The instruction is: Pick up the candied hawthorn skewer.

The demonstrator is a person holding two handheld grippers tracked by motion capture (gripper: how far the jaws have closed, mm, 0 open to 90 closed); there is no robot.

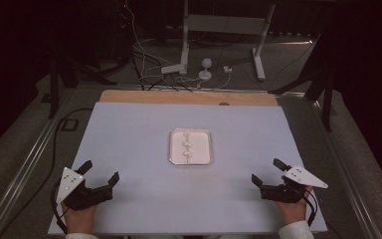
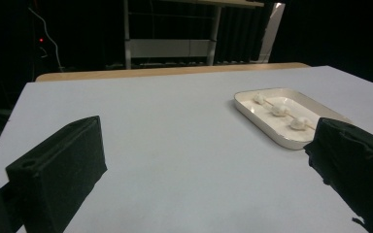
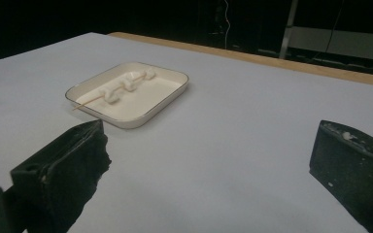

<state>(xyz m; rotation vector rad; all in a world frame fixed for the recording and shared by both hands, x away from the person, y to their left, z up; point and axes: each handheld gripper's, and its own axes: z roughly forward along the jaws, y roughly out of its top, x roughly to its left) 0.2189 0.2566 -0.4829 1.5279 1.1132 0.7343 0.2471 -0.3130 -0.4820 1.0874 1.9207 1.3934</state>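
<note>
Glossy white rounded-rectangle tray (image 1: 174, 149) holds a thin skewer (image 3: 91, 101) threading lumpy white pieces.

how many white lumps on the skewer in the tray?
3, all threaded on the skewer lying in the tray: far lump, middle lump, near lump. None looks hidden.

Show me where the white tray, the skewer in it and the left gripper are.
white tray (image 1: 205, 157): high view, bare floor near its right rim.
skewer (image 3: 110, 95): right gripper view, a white lump on the stick.
left gripper (image 1: 101, 172): high view, midway between its open jaw tips.
</note>
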